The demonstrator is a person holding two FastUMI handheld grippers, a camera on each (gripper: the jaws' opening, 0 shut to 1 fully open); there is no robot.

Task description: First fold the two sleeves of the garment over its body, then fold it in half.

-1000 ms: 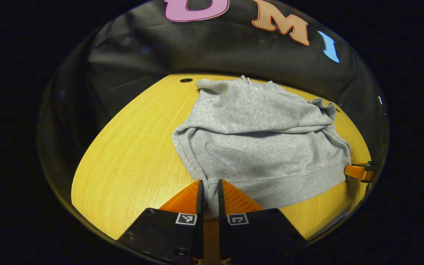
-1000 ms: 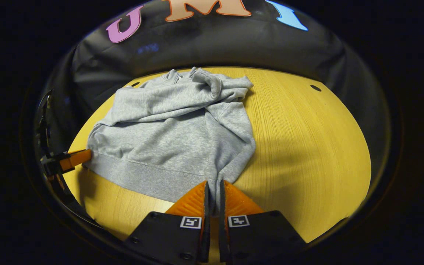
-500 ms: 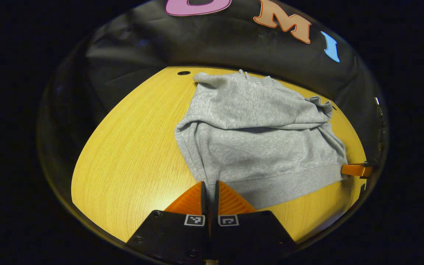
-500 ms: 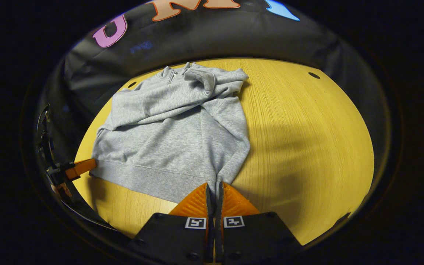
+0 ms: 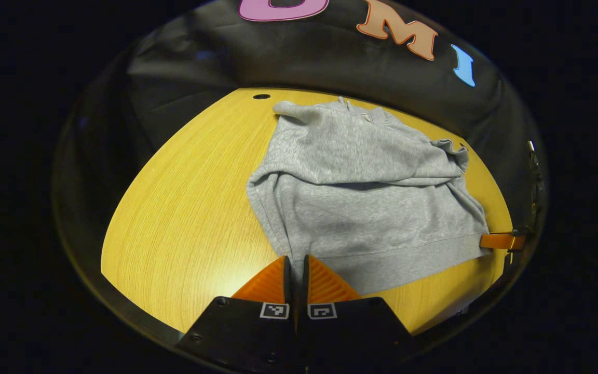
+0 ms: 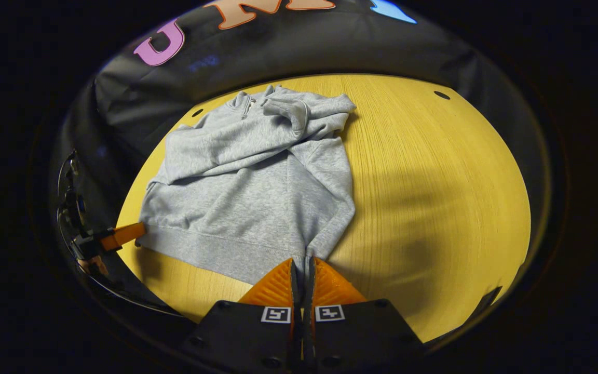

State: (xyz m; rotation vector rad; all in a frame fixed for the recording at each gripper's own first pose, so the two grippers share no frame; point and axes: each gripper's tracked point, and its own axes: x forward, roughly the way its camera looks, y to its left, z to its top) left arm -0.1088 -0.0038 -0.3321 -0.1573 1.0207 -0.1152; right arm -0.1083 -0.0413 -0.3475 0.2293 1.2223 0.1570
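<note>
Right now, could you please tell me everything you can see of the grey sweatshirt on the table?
The grey sweatshirt is soft, fleecy knit with a ribbed hem and a short zip at the collar. It lies spread on the yellow wooden table, collar toward the far wall, both sleeves folded across the chest and somewhat rumpled. The left gripper is shut on one hem corner, the right gripper on the other.
</note>
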